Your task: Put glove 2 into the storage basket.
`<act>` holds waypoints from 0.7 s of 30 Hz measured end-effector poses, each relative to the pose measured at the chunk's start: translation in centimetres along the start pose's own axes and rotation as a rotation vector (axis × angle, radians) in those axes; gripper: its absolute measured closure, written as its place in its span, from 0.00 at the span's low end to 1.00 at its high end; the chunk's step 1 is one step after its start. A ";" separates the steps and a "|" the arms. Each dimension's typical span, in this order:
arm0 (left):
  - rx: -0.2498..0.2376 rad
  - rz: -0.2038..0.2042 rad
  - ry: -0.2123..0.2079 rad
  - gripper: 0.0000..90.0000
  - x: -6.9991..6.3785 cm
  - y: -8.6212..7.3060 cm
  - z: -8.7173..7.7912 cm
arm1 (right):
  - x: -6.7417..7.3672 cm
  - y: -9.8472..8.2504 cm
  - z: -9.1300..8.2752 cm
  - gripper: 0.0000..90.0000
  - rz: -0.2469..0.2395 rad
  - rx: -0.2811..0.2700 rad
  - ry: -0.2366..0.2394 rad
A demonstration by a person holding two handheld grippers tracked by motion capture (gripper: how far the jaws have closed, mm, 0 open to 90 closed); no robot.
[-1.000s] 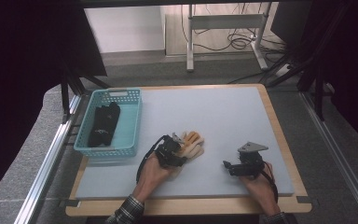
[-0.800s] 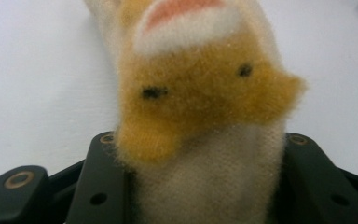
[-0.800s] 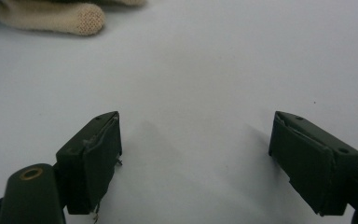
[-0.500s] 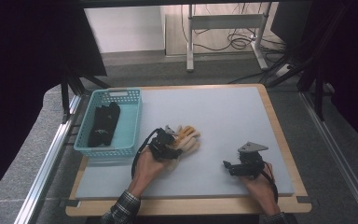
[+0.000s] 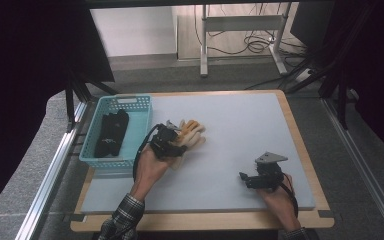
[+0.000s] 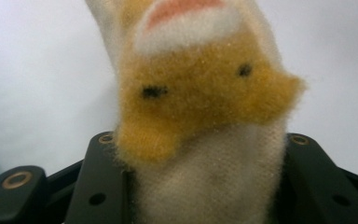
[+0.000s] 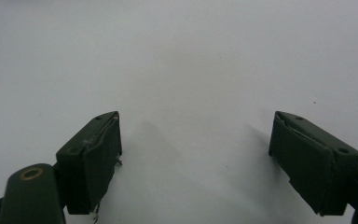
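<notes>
Sock, fuzzy orange-white, clamped in left gripper just beside basket; best carried high over the rim before letting go; right gripper idle, jaws spread.

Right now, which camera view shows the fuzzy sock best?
The left gripper view: the sock is close, clamped between the left gripper's fingers, its orange face pattern clear. The high view shows it small beside the basket. The right gripper view faces bare table.

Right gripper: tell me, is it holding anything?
No. In the right gripper view the right gripper has its jaws wide apart, with bare table between them.
</notes>
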State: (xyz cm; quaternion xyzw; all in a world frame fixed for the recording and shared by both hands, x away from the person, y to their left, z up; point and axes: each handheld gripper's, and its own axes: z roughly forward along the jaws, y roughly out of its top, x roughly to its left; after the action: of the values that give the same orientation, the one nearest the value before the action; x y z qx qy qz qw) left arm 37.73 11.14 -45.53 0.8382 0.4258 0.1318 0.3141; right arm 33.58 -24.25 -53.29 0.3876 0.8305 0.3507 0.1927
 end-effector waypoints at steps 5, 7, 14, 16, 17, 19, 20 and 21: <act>-0.007 -0.021 0.028 0.60 1.6 0.6 -1.5 | 0.0 0.0 0.0 0.18 0.000 0.000 0.000; -0.011 -0.034 0.043 0.60 2.4 0.7 -2.0 | 0.0 0.0 0.0 0.18 0.000 0.000 0.000; -0.031 -0.105 0.102 0.60 5.7 0.7 -4.1 | 0.0 0.0 0.0 0.18 0.000 0.000 0.000; -0.031 -0.123 0.123 0.60 6.6 0.6 -4.7 | 0.0 0.0 0.0 0.18 0.001 0.000 0.000; -0.032 -0.134 0.134 0.60 7.1 0.5 -4.9 | 0.0 0.0 0.0 0.18 0.000 0.000 0.000; -0.035 -0.154 0.155 0.60 8.2 0.2 -5.5 | 0.0 0.0 0.0 0.18 0.001 0.000 0.000; -0.037 -0.164 0.166 0.60 8.7 0.1 -5.8 | 0.0 0.0 0.0 0.18 0.001 0.000 0.000; -0.041 -0.176 0.177 0.60 9.2 0.0 -6.1 | 0.0 0.0 0.0 0.18 0.001 0.000 0.000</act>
State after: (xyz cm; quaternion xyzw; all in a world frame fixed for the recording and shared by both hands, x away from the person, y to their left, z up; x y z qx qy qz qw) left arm 40.28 21.02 -41.31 0.7761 0.5211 0.1857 0.3028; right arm 33.57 -24.25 -53.28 0.3878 0.8303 0.3509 0.1924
